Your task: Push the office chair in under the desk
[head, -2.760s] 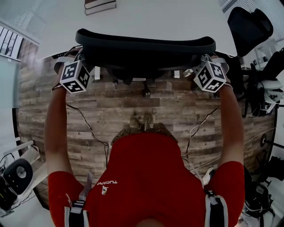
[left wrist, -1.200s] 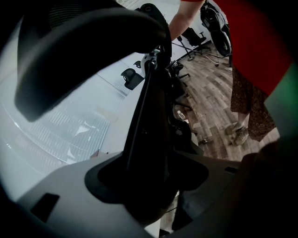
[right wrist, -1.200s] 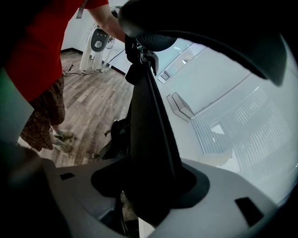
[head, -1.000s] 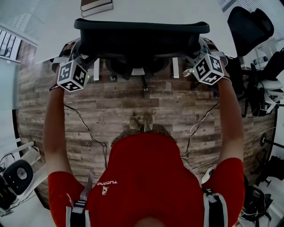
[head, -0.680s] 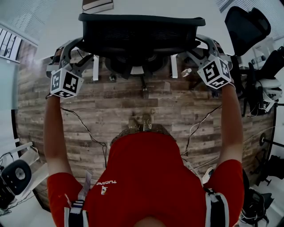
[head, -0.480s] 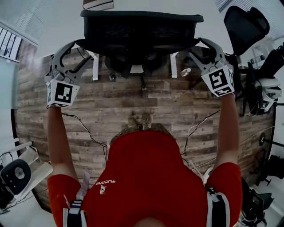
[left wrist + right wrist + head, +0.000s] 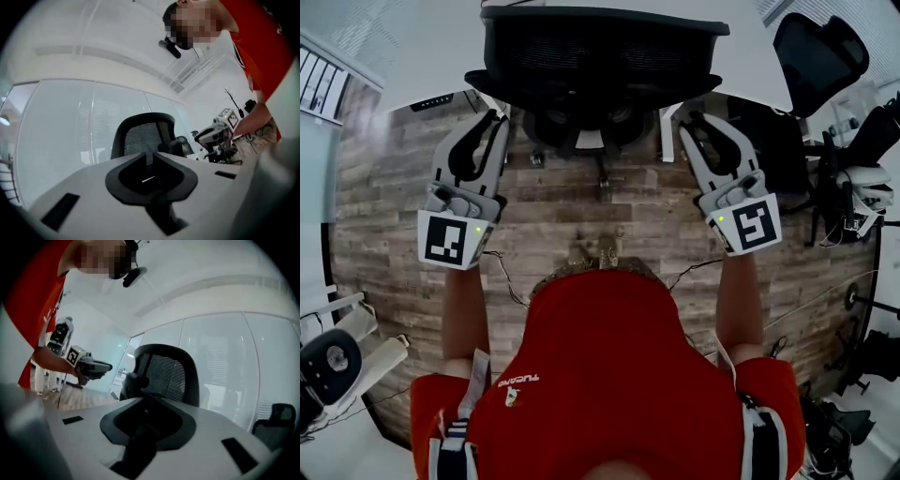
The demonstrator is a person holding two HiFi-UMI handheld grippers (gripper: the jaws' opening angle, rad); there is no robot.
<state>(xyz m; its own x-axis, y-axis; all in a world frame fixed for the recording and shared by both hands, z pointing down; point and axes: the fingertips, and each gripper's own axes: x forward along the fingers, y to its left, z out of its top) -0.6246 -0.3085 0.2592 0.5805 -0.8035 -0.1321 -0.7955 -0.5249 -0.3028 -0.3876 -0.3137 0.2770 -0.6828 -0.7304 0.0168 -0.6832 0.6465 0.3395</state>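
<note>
The office chair point(image 7: 600, 56) is black, with a fine net pattern on its back. The desk point(image 7: 422, 52) is plain white. The floor point(image 7: 572, 202) is brown and grey planks — streaky, like old wood. The person's shirt point(image 7: 609, 375) is bright red.

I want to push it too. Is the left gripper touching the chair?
Apart. Left gripper view: the left gripper, jaws just closed on nothing, stops short of the chair.

Left gripper point(image 7: 495, 118) is pointing forward, roughly level, with its marker cube point(image 7: 450, 240) facing up. Its jaws have just been closing and are meeting at the tips, with nothing between them. Right gripper point(image 7: 701, 120) is mirroring it: jaws just closed in, tips together, empty. Left forearm point(image 7: 467, 309) and right forearm point(image 7: 739, 300) are reaching forward, elbows bent.
</note>
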